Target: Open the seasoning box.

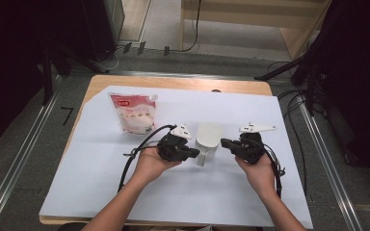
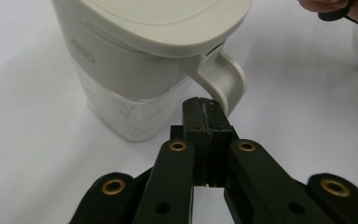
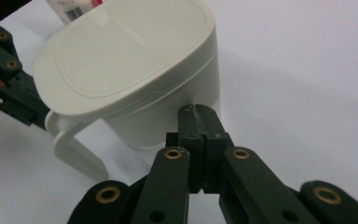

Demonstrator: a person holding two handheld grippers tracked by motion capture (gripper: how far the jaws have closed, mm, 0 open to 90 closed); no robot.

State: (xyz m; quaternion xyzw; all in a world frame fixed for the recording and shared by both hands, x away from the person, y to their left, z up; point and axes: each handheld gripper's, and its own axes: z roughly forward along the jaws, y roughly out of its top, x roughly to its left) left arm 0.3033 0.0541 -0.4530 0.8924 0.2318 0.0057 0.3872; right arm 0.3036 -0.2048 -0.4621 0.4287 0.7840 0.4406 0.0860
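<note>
A cream lidded jug [image 1: 208, 136] with a handle stands mid-table between my two grippers. Its lid [image 3: 121, 56] is on, and its lower body [image 2: 121, 116] looks clear with white contents. My left gripper [image 1: 196, 153] is shut and empty, its tip [image 2: 203, 103] just short of the handle [image 2: 223, 84]. From the other side my right gripper [image 1: 224, 143] is also shut with nothing held, tip [image 3: 196, 111] close against the jug's wall. A red and white pouch [image 1: 134, 113] lies at the back left; its edge [image 3: 74, 7] peeks behind the jug.
A white sheet [image 1: 125, 183] covers the wooden table [image 1: 125, 83]. Black cables [image 1: 135, 156] trail from each gripper across the sheet. A person's forearms come in from the front edge. Dark stands and cables crowd the floor beyond the table's right side.
</note>
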